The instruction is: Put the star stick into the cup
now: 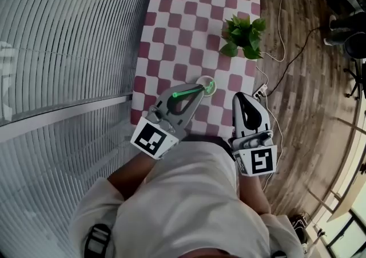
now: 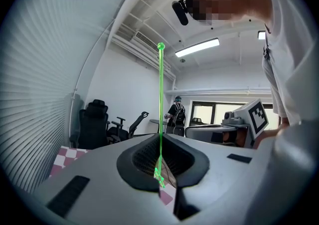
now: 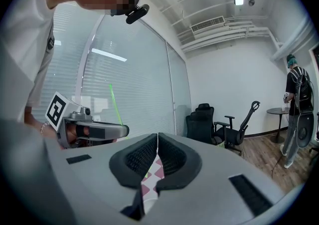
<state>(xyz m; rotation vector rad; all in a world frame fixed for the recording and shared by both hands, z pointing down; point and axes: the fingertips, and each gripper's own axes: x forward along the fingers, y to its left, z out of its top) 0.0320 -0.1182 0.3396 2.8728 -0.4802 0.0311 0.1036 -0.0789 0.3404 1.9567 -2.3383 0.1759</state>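
Head view, left gripper: reaching out toward 1 o'clock over the checkered table, nose right at the cup, so the drop stays short.
Head view, star stick: green, pinched in the left jaws, glowing end over the cup's mouth. Can't tell from here if the tip is past the rim yet.
Head view, cup: near edge of the table, plant well off at 1 o'clock from it, out of the way.
Head view, right gripper: parked at about 4 o'clock from the cup, apart from it, probably just staying clear.
Left gripper view, jaws: squeezed nearly all the way together on the thin star stick, pads clamping it low on the shaft.
Left gripper view, stick pose: dead upright, ball end at 12 o'clock, star end poking out below the pads at 6. Looks held that way so the star goes in first, straight down.
Right gripper view, jaws: right gripper closed pad to pad, nothing between them, only checkered cloth showing underneath.
Right gripper view, neighbour: left gripper off at 9 o'clock with the green stick rising from it.
Guess at stage: lowering into the cup, release not done yet.
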